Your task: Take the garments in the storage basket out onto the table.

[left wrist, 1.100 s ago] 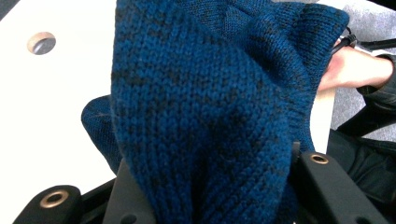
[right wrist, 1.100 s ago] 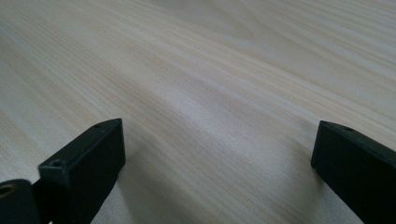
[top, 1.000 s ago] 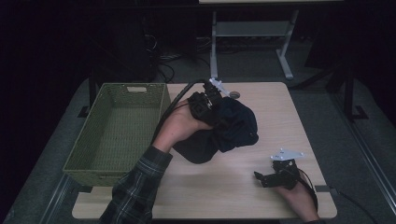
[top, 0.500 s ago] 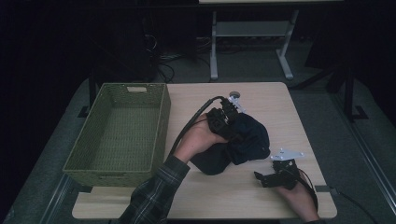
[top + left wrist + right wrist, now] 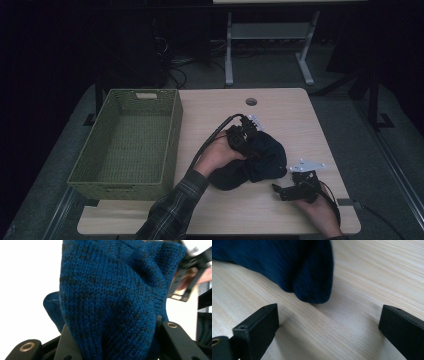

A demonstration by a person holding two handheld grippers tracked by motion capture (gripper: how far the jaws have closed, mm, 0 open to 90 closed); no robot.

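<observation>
The left hand-held gripper (image 5: 248,131) grips the bunched blue knit garment (image 5: 260,160), which hides its jaw tips; the right hand-held gripper (image 5: 280,191) gapes empty on the worktop (image 5: 300,115).

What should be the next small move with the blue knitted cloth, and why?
Probably bring the right gripper forward to take the near edge of the blue knitted cloth. The left gripper already grips a fold of it, the cloth rests bunched on the table, and the right gripper's jaws stand open just in front of that edge, holding nothing.
</observation>
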